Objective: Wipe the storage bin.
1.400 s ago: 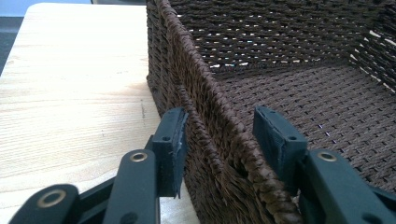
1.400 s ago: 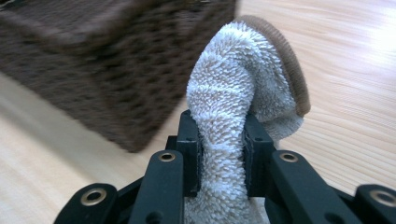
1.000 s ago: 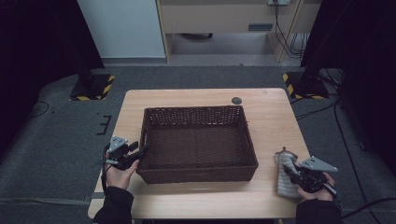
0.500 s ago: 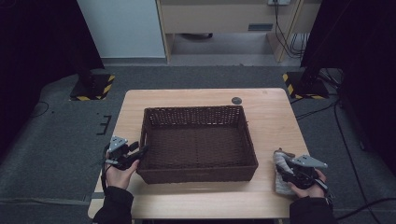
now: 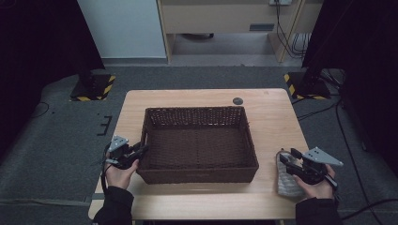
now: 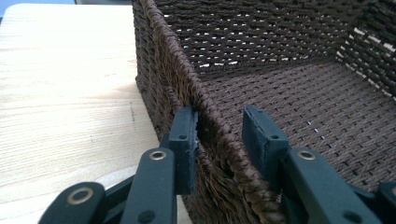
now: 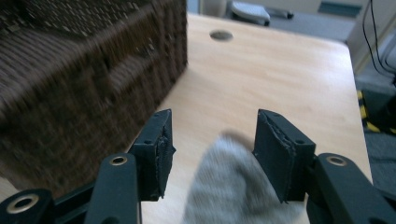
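Note:
A dark brown woven basket [image 5: 195, 110] stands empty in the middle of the wooden table [image 5: 272, 122]. My left gripper [image 5: 141, 151] straddles its left wall near the front corner. In the left gripper view the jaws [image 6: 219, 135] have just been closing around the basket wall [image 6: 280, 46]: the outer pad touches the weave, while the inner pad stands a little off the rim. A grey knitted cloth [image 5: 285, 180] lies flat at the table's front right. My right gripper [image 5: 284, 157] hovers over it; its jaws [image 7: 212, 140] have just been opening, and the cloth [image 7: 229, 186] lies loose between them.
A small round black mark [image 5: 238, 101] sits on the table behind the basket. Bare wood runs between the basket's right wall [image 7: 93, 70] and the table's right edge. On the floor beyond stand two posts with yellow-black striped bases [image 5: 91, 89] [image 5: 305, 86].
The right gripper has shifted slightly over the grey cloth and lifted a little. The left hand has stayed at the basket's left wall.

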Tool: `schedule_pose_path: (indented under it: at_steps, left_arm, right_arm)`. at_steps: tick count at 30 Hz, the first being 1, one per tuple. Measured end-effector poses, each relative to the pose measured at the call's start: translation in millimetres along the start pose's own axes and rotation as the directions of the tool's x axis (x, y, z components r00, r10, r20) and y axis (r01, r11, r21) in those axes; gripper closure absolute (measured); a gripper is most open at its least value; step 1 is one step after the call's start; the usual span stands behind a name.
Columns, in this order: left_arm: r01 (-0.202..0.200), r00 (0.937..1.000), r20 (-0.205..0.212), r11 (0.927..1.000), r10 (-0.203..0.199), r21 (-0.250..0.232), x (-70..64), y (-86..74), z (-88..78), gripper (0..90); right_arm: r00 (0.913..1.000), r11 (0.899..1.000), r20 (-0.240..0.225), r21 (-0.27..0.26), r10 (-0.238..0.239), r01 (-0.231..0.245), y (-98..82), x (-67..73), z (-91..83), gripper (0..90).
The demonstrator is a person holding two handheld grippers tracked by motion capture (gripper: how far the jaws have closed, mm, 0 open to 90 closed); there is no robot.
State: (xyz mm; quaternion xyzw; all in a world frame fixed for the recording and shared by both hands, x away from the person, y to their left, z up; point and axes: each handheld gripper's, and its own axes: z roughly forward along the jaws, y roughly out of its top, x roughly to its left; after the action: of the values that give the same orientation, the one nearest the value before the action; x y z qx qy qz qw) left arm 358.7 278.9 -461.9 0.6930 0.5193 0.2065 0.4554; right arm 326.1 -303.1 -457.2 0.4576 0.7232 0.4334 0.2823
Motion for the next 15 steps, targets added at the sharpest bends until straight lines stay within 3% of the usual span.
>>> schedule_pose_path:
  at_steps: [7,15]
  left_arm:
    - [-0.019,0.9998,0.009,0.9998,0.019,0.004,5.4,3.4,3.0,65.5]
    - [-0.043,0.999,0.014,0.999,0.043,0.013,8.3,7.5,6.8,65.1]
  right_arm:
    - [0.9976,0.999,-0.066,-0.05,-0.019,0.016,26.6,11.2,5.8,47.3]
    - [0.9911,0.998,-0.13,-0.062,-0.028,0.021,53.0,30.2,33.2,48.3]
